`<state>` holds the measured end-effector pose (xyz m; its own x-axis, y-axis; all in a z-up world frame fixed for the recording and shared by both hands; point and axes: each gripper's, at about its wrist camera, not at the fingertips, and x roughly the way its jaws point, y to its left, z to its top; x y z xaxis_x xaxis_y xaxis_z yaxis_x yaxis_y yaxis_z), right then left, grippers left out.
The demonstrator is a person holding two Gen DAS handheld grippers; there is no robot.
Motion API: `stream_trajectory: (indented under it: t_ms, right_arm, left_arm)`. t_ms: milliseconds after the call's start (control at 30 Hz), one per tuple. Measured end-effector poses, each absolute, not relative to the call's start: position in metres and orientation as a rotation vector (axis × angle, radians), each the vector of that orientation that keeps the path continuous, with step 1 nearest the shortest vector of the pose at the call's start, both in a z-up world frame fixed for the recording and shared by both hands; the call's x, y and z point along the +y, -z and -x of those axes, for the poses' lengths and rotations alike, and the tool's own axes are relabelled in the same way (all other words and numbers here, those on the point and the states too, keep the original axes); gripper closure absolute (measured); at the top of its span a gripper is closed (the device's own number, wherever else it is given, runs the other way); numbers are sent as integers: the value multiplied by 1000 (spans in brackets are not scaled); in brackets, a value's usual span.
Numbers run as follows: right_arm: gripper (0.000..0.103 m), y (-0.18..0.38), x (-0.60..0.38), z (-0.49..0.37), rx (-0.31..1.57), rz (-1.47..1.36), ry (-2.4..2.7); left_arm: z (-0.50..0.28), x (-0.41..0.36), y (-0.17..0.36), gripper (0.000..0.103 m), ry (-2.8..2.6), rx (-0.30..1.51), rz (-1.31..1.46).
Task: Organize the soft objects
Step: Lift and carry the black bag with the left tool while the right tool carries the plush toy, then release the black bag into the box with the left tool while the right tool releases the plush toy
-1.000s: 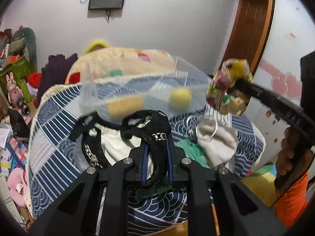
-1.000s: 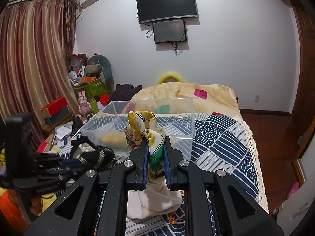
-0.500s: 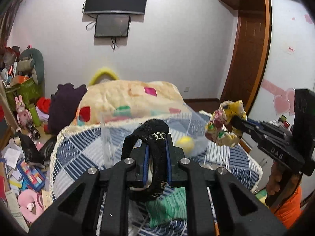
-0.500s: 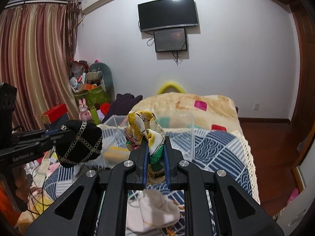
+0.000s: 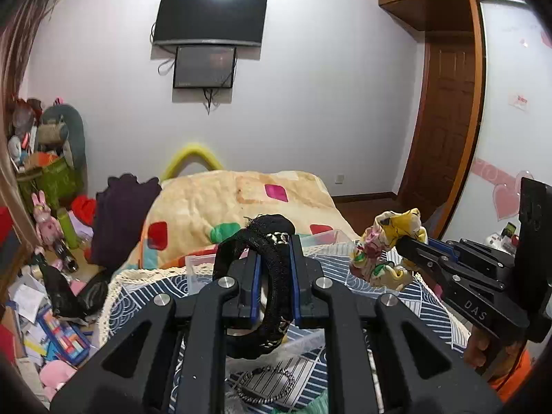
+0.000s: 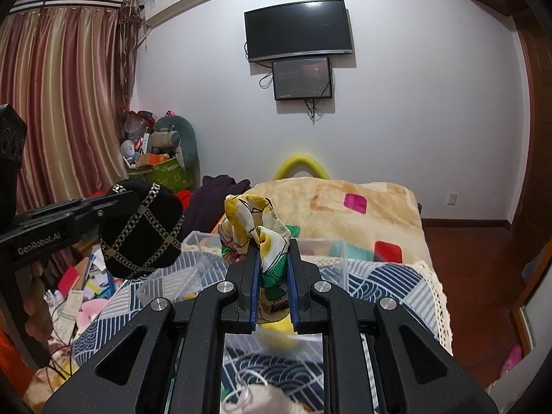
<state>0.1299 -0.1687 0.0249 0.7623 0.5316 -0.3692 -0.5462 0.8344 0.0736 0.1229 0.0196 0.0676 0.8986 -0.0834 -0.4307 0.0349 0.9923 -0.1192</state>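
Observation:
My left gripper (image 5: 275, 241) is shut on a black fabric piece with gold chain trim (image 5: 272, 276), held up over the bed; from the right wrist view the same black piece (image 6: 143, 229) hangs at the left. My right gripper (image 6: 272, 245) is shut on a yellow, white and green floral scrunchie (image 6: 253, 222), which shows in the left wrist view as a bunched scrunchie (image 5: 386, 248) at the right. A clear plastic box (image 6: 324, 258) stands on the blue patterned bedspread (image 6: 390, 283) just beyond both grippers.
A cream blanket with coloured squares (image 5: 241, 200) covers the far half of the bed. A beige soft item (image 6: 262, 400) and a chain strap (image 5: 265, 383) lie on the near bedspread. Clutter fills the floor at the left (image 5: 45, 310). A person's hand (image 5: 483, 352) grips the right tool.
Both grippers have risen with their loads, the left one more. The black piece came up off the bedspread, and the clear box now sits lower and smaller in both views.

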Motion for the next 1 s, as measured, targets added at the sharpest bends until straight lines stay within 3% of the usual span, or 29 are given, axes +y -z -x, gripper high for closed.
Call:
stream_trajectory:
  t_ms: [667, 1000]
  right_arm:
    - [91, 15, -109, -185, 599, 222, -572]
    - [91, 36, -92, -192, 705, 307, -572]
  left_arm:
    - [-209, 36, 12, 89, 18, 657, 104]
    - [-214, 30, 27, 89, 58, 735, 105]
